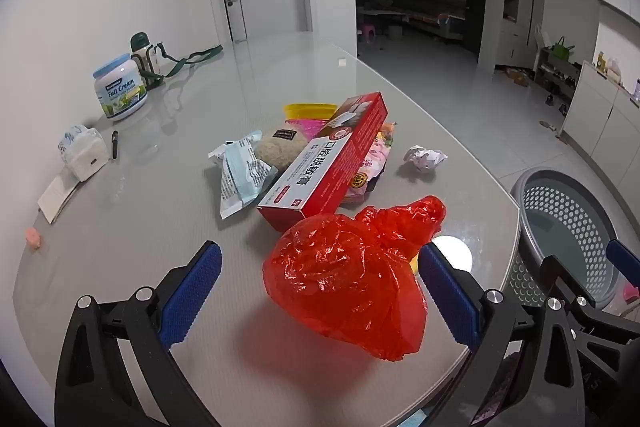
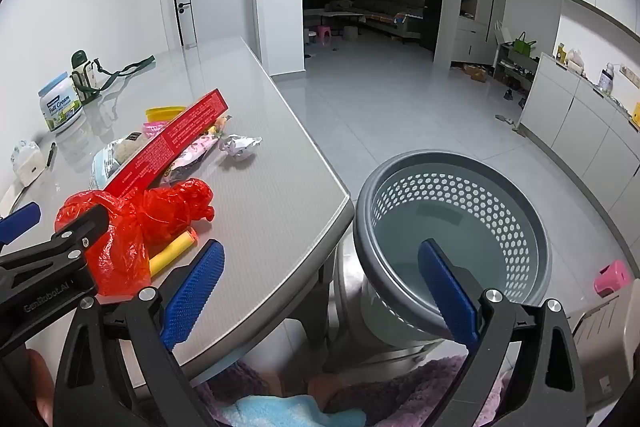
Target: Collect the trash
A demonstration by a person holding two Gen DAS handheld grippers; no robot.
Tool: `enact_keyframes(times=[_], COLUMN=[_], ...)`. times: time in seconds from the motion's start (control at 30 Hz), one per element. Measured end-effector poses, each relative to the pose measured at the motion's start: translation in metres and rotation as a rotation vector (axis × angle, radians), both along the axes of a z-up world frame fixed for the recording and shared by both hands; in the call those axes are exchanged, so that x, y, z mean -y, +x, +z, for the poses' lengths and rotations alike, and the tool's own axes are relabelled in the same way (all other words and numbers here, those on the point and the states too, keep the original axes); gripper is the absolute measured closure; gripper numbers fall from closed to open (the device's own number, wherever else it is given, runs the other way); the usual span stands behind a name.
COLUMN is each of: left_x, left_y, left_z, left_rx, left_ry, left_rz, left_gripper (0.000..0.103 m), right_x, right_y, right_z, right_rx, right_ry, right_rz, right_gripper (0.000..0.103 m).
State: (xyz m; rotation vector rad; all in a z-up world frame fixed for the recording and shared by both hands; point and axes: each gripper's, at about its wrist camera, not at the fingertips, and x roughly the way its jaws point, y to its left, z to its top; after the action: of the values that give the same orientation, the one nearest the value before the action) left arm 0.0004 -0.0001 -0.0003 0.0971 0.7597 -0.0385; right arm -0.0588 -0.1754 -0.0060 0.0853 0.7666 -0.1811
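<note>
1. Grey table (image 1: 168, 211) fills my left wrist view, with trash heaped mid-frame.
2. I see the red toothpaste box (image 1: 326, 157) with its long axis running lower left to upper right, propped on wrappers.
3. My left gripper (image 1: 320, 283) is spread wide around the red plastic bag (image 1: 348, 283).
4. My right gripper (image 2: 320, 279) hangs wide, holding nothing.
5. At right, the perforated grey basket (image 2: 516, 195) looks bare inside.

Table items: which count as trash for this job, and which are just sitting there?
Trash job:
red plastic bag
red carton
crumpled paper ball
blue-white wrapper
grey perforated bin
left hand-held gripper, open around the bag

Just lying about:
Full Cream tub
green bottle with strap
tissue pack
</note>
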Motion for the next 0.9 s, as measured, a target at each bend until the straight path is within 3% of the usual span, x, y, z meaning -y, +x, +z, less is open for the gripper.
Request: enact_keyframes(times=[0.9], left_x=[0.0001], left_y=[-0.0032], left_z=[0.0027], left_rx=[0.016], left_ry=[0.013], left_rz=[-0.006], left_gripper=[0.006], right_x=[0.0050], right_y=[-0.0019], right_z=[-0.0003], right_rx=[0.000], right_ry=[0.008], right_rz=[-0.002], right_gripper=[0.010])
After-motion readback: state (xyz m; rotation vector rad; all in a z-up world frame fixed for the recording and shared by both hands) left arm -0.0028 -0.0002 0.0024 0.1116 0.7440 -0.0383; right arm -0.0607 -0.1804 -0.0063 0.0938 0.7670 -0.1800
